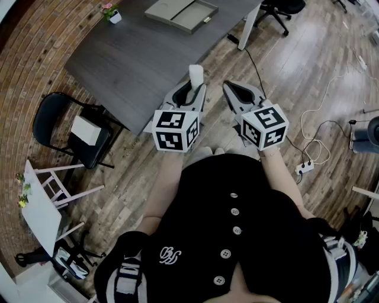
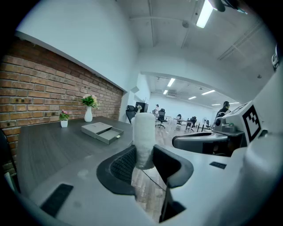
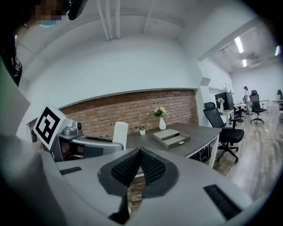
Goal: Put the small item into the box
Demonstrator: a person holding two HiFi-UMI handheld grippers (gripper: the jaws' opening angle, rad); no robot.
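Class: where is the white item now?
Head view, centre: the white item stands clamped in the left gripper, by the table's near edge; the box lies at the far end.

You hold both grippers side by side at frame centre, left gripper (image 1: 193, 90) clamped on a small white cylinder (image 1: 196, 75), right gripper (image 1: 227, 86) with jaws pressed together.

Rough white small item (image 2: 143, 139); matt table (image 2: 53, 145)

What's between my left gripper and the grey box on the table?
Only bare tabletop lies between the left gripper, shut on the white item, and the grey box; the head view shows it best.
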